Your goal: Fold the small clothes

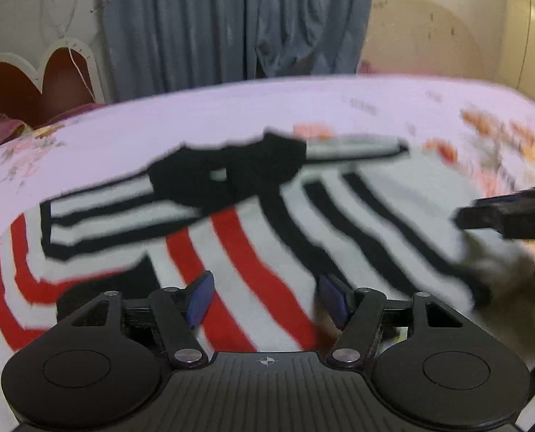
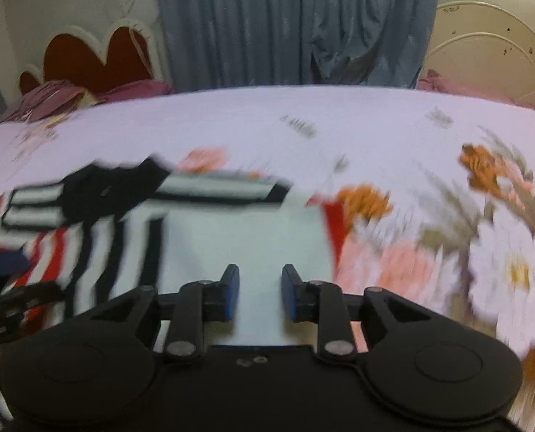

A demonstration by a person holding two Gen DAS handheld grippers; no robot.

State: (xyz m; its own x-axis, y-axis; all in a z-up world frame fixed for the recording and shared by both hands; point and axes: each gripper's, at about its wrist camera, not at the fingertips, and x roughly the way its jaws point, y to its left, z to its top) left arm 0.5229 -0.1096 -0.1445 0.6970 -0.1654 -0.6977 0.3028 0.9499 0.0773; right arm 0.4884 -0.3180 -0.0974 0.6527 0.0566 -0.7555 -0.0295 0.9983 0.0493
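Bedsheet (image 1: 231, 108), lilac with a floral print, covers the bed; blue curtain (image 2: 285, 25) hangs behind. Striped jumper (image 1: 249, 237), white with red and black bands, lies spread on the sheet, sleeves folded across its black collar. Left gripper (image 1: 263, 297) hovers over the red stripes, jaws apart, empty. Right gripper (image 2: 260, 293) sits above the jumper's white panel, jaws narrowly parted, gripping nothing

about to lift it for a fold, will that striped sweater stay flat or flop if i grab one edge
Probably floppy: the striped sweater lies limp on the bedsheet, its sleeves already folded across. Likely light, soft knit, so a one-edge grab would let it sag and unfold.
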